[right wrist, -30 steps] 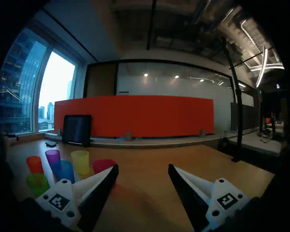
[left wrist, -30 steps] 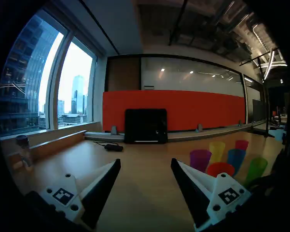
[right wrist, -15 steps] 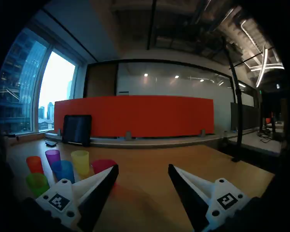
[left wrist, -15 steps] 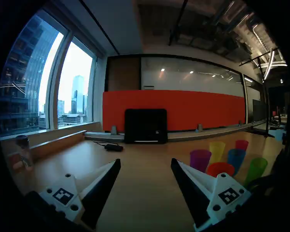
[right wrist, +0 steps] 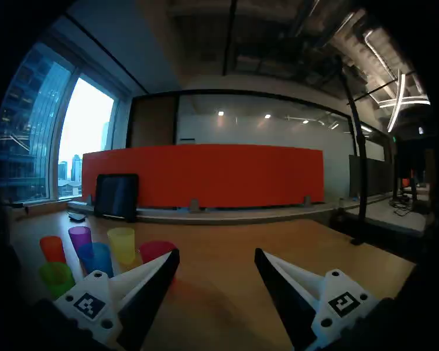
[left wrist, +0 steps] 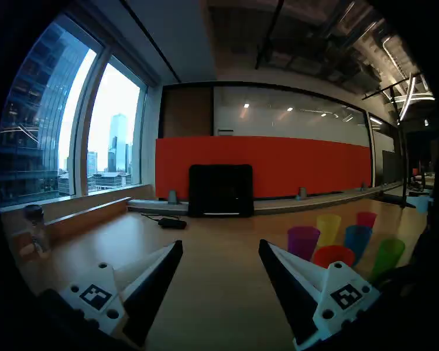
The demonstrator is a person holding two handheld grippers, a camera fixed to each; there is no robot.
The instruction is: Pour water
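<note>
Left gripper (left wrist: 219, 242): jaws apart, empty, tabletop (left wrist: 219, 304) open ahead. Bottle (left wrist: 35, 229): far left, by the window-side edge. Coloured cups (left wrist: 333, 255): clustered near right. Right gripper (right wrist: 216, 251): jaws apart, empty, cups to its left.

Long wooden desk (left wrist: 219, 286), orange partition (left wrist: 278, 167), tall windows (left wrist: 111, 140) onto daylit towers, dark exposed ceiling (left wrist: 313, 47).

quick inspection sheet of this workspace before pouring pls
surface: wooden table, no spill seen
job's things: six coloured cups clustered upright; capped bottle standing apart from them
clutter: dark screen at the back
grippers: left gripper open, empty; right gripper open, empty
cables: thin cable to a small black box
surroundings: orange partition, window
</note>
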